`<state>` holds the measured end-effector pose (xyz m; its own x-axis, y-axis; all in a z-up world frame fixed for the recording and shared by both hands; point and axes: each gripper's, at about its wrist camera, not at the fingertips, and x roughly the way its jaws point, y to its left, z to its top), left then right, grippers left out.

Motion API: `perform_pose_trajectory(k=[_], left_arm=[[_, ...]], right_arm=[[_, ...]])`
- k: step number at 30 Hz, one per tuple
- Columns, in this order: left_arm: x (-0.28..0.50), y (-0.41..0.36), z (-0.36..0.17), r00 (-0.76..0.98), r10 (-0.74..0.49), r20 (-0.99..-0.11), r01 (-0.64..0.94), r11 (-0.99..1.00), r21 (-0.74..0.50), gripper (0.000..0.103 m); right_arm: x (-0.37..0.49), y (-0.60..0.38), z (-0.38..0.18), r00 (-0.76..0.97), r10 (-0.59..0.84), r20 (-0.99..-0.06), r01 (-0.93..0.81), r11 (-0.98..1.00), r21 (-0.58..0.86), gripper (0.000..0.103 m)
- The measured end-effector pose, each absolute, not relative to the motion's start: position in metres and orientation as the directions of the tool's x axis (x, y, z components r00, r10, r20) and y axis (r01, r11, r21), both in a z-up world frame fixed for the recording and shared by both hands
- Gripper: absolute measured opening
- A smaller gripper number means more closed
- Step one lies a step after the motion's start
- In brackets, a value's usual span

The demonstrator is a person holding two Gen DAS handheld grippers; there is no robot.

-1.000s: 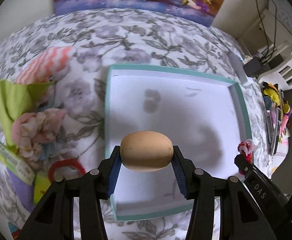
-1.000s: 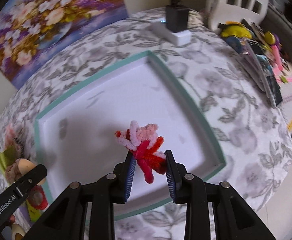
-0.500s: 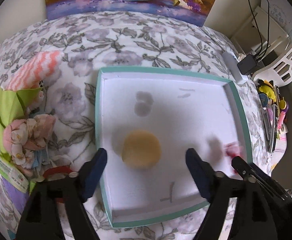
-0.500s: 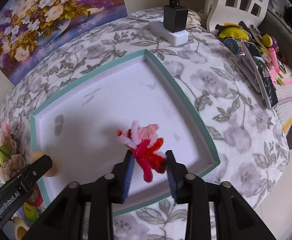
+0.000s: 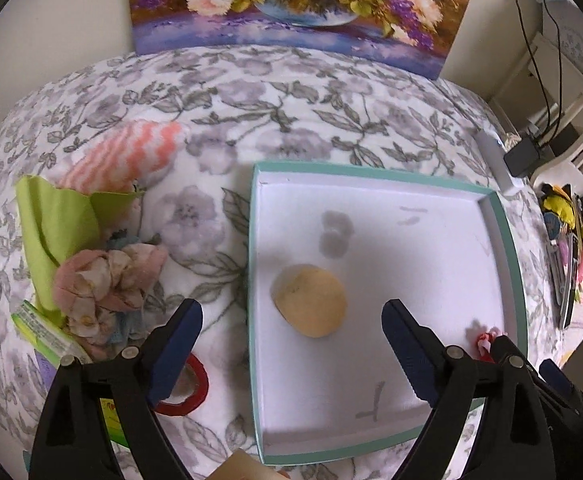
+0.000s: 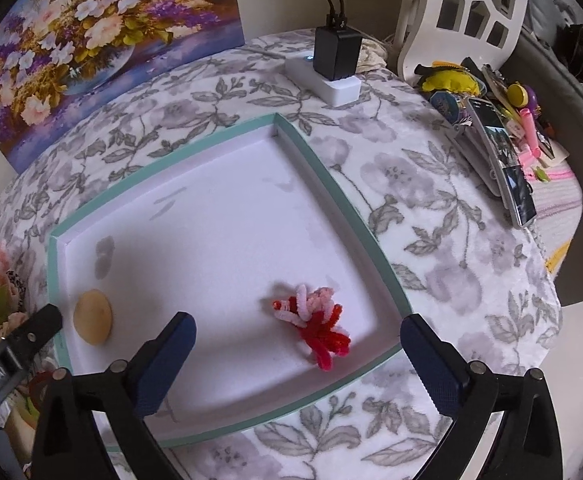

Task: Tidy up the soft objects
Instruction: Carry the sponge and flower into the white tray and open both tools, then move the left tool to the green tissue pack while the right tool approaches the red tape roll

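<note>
Both grippers' fingers just spread wide — sponge [image 5: 310,305] lies free in tray [image 5: 507,240].

A floral blanket [image 5: 283,92], white with grey flowers and leaves, is covering the whole surface and carrying everything. Sitting on it is the teal-rimmed white box lid [image 5: 251,280], our landmark. Left of the lid, a coral-and-white zigzag cloth [image 5: 131,156] is lying beside a crumpled green sheet [image 5: 51,220], with a bundle of pink fabric flowers [image 5: 107,280] resting just below. A red ring [image 5: 189,392] is sitting near the lid's lower left corner. Beyond the lid's far right corner, a white power strip [image 6: 323,80] is lying with a black charger [image 6: 337,52] plugged in. The flower painting [image 5: 291,0] is standing behind it.
</note>
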<state>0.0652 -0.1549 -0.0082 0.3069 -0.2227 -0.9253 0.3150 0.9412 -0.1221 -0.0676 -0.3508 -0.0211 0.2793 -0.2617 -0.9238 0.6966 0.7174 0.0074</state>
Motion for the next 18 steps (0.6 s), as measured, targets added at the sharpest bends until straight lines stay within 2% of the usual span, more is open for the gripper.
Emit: perform_pose_trajectory(k=[13,18], left_arm=[[0.077,-0.113,0.014,0.382,-0.148,-0.912,0.189,0.979,-0.079,0.092],[0.086,-0.075,0.022,0.398,-0.049,-0.916,0.098,0.995,-0.01,0.092]], right_arm=[[-0.065,-0.341,-0.026,0.248,-0.25,-0.936,0.705,0.709,-0.003,0.103],[-0.052,-0.317,-0.023,0.261,-0.226,-0.938,0.669,0.743,0.007,0.103]])
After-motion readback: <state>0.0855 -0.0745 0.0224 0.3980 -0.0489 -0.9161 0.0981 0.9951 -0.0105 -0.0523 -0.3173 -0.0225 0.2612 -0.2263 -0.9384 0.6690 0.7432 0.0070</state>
